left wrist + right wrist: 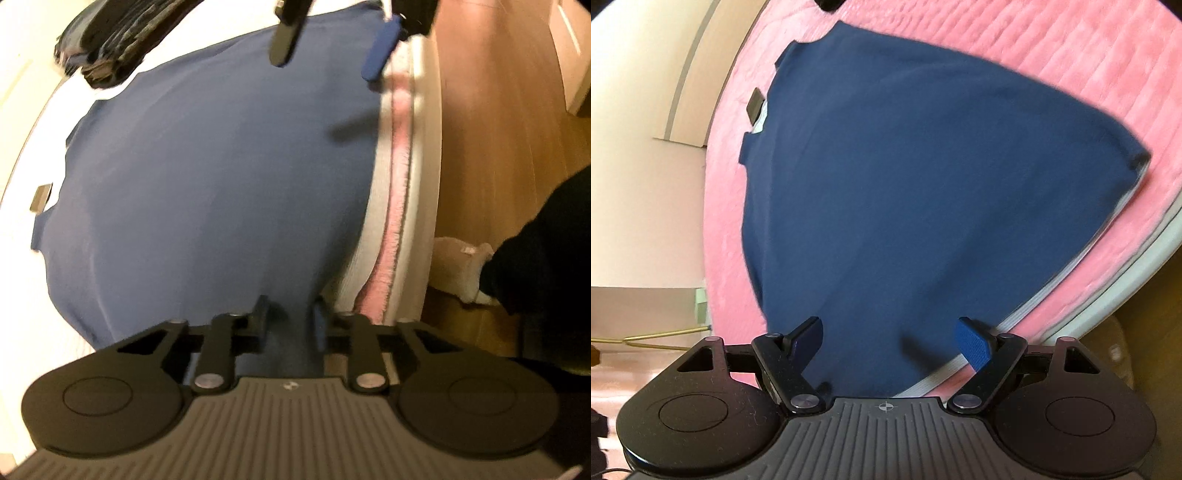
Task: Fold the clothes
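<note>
Left gripper (290, 317) pinching smooth navy shirt (221, 177) (seemingly) | right gripper (892, 341) agape | fuzzy pink blanket (1052, 48)

One blue shirt (916, 192) lies on one pink blanket (1052, 55), with one stack of dark folded clothes (107, 40) beyond it, one small grey tag (755, 104) at its collar, and two hand-held grippers in view.

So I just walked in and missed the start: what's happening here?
A person is folding clothes with a gripper in each hand. A blue shirt lies spread on a pink blanket. The left gripper looks shut on the shirt's edge; the right gripper hangs open over it. A pile of dark clothes sits beyond.
</note>
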`<state>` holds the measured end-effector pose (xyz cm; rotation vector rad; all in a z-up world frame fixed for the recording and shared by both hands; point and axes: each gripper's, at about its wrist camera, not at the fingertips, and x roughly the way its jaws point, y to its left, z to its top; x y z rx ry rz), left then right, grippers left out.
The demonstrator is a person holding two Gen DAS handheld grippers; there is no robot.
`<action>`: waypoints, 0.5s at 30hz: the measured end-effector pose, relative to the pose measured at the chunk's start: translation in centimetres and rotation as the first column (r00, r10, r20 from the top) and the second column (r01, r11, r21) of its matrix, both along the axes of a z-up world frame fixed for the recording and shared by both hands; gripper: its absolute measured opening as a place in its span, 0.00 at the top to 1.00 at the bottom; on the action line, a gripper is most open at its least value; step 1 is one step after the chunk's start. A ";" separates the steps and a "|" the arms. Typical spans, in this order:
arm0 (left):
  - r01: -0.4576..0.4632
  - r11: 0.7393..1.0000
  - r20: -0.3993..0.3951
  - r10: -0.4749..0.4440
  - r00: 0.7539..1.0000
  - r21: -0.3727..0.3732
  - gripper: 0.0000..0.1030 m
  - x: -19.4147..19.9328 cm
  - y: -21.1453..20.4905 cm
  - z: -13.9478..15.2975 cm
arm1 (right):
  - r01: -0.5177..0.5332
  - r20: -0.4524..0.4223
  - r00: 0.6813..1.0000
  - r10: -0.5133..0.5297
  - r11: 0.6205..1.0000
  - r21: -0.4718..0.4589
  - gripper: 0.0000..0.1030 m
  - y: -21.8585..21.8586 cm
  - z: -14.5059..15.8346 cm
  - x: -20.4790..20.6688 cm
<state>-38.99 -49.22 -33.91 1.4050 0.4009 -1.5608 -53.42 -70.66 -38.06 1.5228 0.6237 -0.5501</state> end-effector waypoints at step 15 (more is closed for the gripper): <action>-0.123 0.991 -0.199 0.110 0.974 -0.053 1.00 2.9 0.1 4.4 | 0.217 0.159 0.957 -0.244 0.962 0.168 0.21 1.6 -3.2 -1.0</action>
